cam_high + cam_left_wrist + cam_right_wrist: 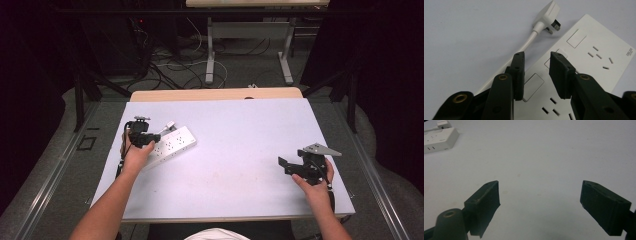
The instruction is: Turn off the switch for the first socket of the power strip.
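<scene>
Fingers [517,72] of left gripper [537,72] parted narrowly, gripping nothing, hovering over strip [584,62]; right gripper [540,205] spread wide, empty, well apart. Probably rigid, light, slick plastic: best pinched across long edges. Beyond fingertips, stiff cord [527,43], plug [547,15]: likely small, easily nudged.

The place looked like a lab or recording studio rather than a home. A plain work table [225,150] with a pale covering stood on grey carpet, ringed by black curtains [30,75] and dark frame struts [79,100]. Loose cables [170,70] lay tangled on the floor behind it, beside the metal legs of a second desk [210,50] (its wooden top just visible at the upper edge). Metal rails [45,185] ran along the floor at both sides.
</scene>
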`<action>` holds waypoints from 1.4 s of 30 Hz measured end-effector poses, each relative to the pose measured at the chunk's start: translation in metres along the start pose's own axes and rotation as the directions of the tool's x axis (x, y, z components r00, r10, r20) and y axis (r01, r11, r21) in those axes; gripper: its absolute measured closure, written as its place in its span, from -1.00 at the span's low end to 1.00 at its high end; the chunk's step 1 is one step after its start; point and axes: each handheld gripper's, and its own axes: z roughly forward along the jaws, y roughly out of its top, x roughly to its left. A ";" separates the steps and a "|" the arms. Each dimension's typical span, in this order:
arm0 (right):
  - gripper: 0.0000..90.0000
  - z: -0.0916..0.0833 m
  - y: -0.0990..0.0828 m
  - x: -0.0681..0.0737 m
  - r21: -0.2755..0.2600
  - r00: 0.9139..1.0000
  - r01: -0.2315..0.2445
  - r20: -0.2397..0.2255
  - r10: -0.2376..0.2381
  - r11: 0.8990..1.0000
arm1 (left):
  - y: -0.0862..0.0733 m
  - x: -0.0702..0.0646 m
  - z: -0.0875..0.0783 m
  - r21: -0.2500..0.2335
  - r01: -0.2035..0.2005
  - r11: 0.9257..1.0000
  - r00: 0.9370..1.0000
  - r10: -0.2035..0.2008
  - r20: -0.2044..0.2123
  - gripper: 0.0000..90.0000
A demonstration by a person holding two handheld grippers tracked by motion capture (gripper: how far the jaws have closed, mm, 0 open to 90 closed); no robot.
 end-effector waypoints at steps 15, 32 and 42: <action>-0.66 0.000 0.000 0.000 -0.005 1.000 -0.007 0.009 0.007 1.000 | 0.002 -0.004 -0.006 -0.055 -0.056 0.997 0.998 0.055 -0.011 -0.01; -0.66 0.000 0.000 0.001 -0.007 1.000 -0.006 0.009 0.006 1.000 | 0.003 -0.006 -0.013 -0.090 -0.072 0.993 0.997 0.072 -0.011 -0.29; -0.66 -0.001 0.000 0.000 -0.004 1.000 0.001 0.002 -0.001 1.000 | 0.005 -0.007 -0.026 -0.122 -0.089 0.988 0.996 0.092 0.015 -0.34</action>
